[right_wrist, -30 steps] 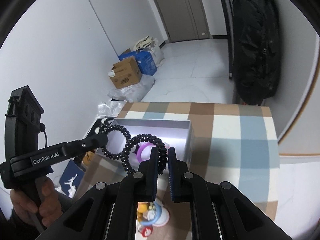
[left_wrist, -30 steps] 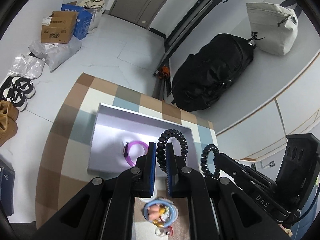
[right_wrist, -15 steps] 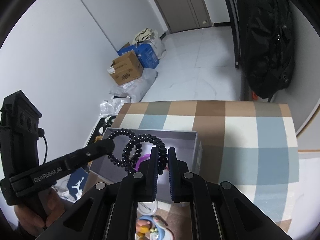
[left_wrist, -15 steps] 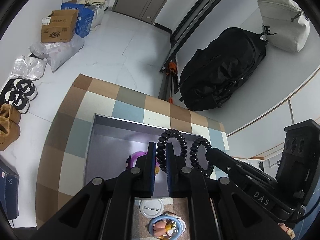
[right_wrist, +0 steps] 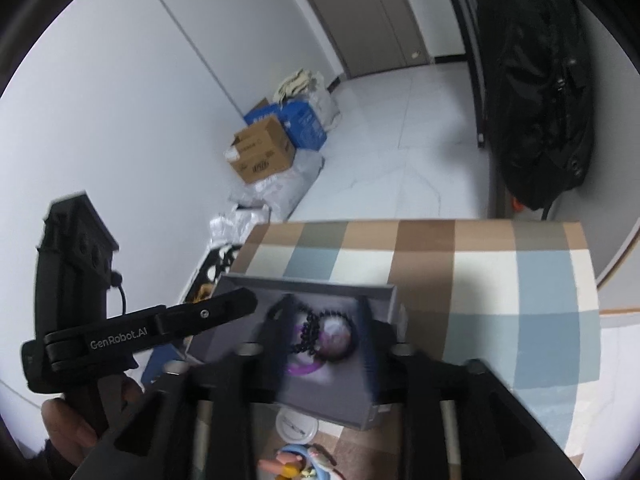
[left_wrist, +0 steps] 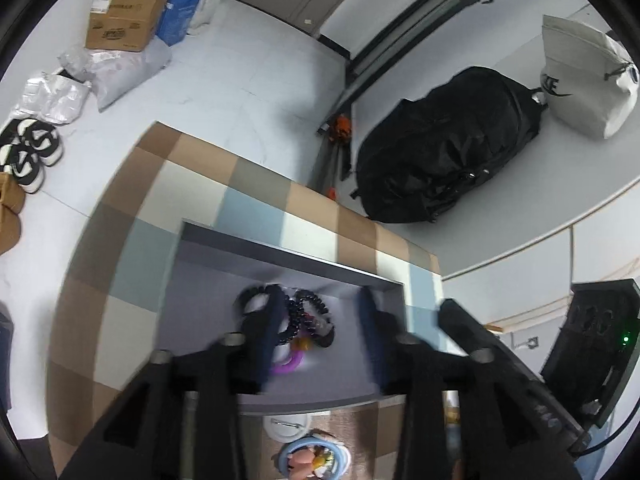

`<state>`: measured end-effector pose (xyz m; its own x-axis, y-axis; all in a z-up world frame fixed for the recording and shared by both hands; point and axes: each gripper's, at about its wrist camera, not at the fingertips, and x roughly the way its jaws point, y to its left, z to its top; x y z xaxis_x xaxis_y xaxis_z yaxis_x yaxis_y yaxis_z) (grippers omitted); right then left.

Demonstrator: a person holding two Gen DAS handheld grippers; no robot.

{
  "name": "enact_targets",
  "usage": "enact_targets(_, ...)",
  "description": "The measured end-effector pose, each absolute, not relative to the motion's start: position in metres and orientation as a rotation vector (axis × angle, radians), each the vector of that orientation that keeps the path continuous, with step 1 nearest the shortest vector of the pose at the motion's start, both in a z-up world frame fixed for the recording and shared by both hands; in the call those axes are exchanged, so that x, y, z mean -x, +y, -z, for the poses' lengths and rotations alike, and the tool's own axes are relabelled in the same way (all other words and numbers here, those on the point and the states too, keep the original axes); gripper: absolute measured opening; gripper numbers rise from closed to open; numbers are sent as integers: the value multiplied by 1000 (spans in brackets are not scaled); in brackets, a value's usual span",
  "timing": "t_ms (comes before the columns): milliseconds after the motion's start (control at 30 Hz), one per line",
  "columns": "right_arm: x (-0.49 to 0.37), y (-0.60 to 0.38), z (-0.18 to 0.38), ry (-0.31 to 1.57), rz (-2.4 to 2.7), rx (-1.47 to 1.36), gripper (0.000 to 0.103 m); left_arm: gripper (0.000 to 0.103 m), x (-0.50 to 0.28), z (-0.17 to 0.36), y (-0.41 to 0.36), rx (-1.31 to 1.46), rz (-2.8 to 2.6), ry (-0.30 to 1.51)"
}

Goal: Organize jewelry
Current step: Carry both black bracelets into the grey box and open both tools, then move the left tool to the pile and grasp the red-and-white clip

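Both grippers hang over the grey box point(left_wrist: 288, 256) on the checkered table point(left_wrist: 120, 248) and point down into it. The left gripper point(left_wrist: 318, 322) is held from the left side; in the right wrist view its black body with white lettering reaches across to the left edge of the box, and the hand point(right_wrist: 76, 420) that holds it shows at the lower left. The right gripper point(right_wrist: 324, 326) comes in from the near side, and its black body lies at the right in the left wrist view.

The jaws of both grippers are spread wide, and nothing is pinched between them. The fingers are blurred.

The black coil hair ties point(left_wrist: 298, 318) lie loose on the floor of the box, between the spread fingers, on or just beside a purple ring point(left_wrist: 290, 362). Whether the fingers touch the ties I cannot tell.

Near the box, on the table, sit a small round white tin point(right_wrist: 297, 426) and a colourful toy ring point(left_wrist: 314, 458).
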<state>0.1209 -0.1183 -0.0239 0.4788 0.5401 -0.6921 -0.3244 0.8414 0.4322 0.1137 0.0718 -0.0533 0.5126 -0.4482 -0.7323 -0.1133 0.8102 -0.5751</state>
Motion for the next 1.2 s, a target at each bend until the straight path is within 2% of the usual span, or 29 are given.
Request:
enact_targets(33,-121,-122,23,927,-526,-272,50,48,-112,53,72,618,211,1020)
enact_targets(100,-121,-128,22,928,-528,-301,53,49,-111,51,72,611,205,1014)
enact_targets(167,-121,-130,22,930,-521,-306,63,49,-109,48,70,588,204,1014)
enact_targets(233,-119,-129,21,932,-527,-300,67,49,-106,47,69,570,193,1012)
enact_targets(300,-116,-127,20,933,-532,-286,75,49,-102,45,67,549,189,1014)
enact_targets(400,-110,-127,20,922,-534,-271,81,55,-97,43,64,507,178,1014)
enact_targets(467,-106,-127,20,920,-538,-263,83,61,-92,41,63,474,160,1003)
enact_targets(567,-100,-127,20,924,-539,-250,86,62,-82,36,63,434,139,981)
enact_targets(700,-88,-129,17,912,-535,-248,95,72,-70,35,63,413,125,960)
enact_targets(1033,-57,-134,21,891,-542,-200,100,72,-40,34,61,399,133,897)
enact_targets(1200,-41,-145,23,898,-520,-200,103,72,-27,40,48,356,165,932)
